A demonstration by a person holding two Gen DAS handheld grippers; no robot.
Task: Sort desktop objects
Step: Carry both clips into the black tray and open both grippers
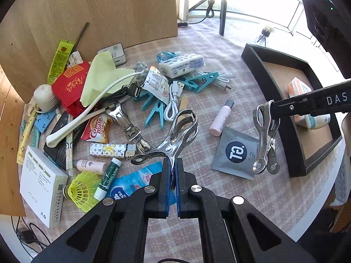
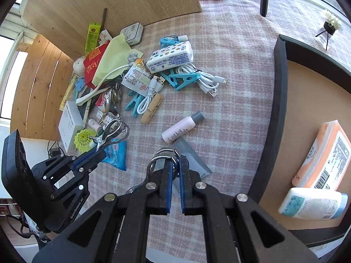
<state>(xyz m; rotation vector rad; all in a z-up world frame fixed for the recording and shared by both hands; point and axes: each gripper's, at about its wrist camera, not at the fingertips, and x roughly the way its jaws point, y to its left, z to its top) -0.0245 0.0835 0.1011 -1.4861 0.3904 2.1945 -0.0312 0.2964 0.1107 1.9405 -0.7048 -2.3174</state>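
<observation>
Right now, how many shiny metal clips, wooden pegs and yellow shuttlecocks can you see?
Metal clips: 3, one in the left hand-held gripper, one in the right hand-held gripper, one lying in the pile
Wooden peg: 1
Yellow shuttlecock: 1
Total: 5

Two steel spring clips are off the counter [image 2: 230, 70]. First clip [image 1: 173, 140]: shiny metal, pinched by one handle between blue pads, jaw end tilted toward 1 o'clock, loop handle out at 9 o'clock. Second clip [image 1: 266, 135]: same type, hangs vertically, ring handles down, at 3 o'clock of the first, well apart. A third metal clip [image 1: 126, 120] lies flat in the clutter at 10 o'clock of the first. Black tray [image 2: 279, 100] at 3 o'clock holds two tissue packs [image 2: 322, 157].
</observation>
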